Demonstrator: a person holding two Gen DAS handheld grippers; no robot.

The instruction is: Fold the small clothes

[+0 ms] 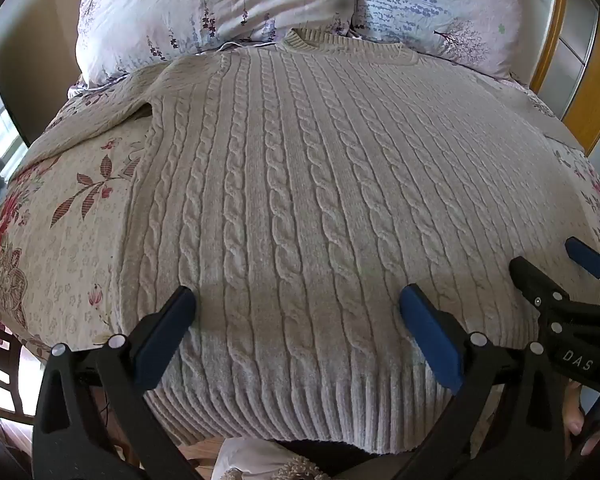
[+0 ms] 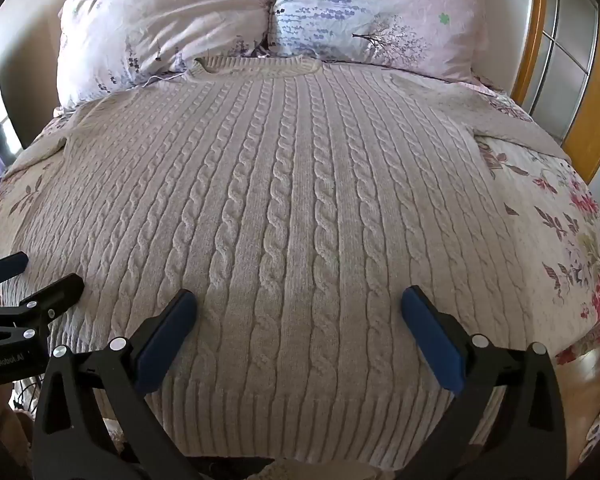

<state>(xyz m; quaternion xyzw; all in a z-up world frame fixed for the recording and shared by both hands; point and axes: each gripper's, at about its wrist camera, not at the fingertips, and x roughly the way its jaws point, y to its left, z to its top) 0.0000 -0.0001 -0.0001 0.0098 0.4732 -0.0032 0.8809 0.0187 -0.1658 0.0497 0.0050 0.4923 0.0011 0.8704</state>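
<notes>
Left wrist view: your left gripper [image 1: 298, 300] and right gripper [image 2: 299, 300] hover wide open, empty, over the flat sweater [image 1: 300, 184] on the bed [image 1: 60, 240].

Both wrist cameras look forward, close above the sweater's [image 1: 300, 200] hem, toward the pillows [image 2: 260, 12]. They share nearly the whole sweater; the left view seems offset leftward.

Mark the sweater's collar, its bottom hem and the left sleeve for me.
collar [image 2: 260, 66], right wrist view, on the ribbed neckband by the pillows.
hem [image 1: 300, 408], left wrist view, on the ribbed bottom band.
left sleeve [image 1: 100, 116], left wrist view, on the sleeve spread across the floral bedspread.
</notes>
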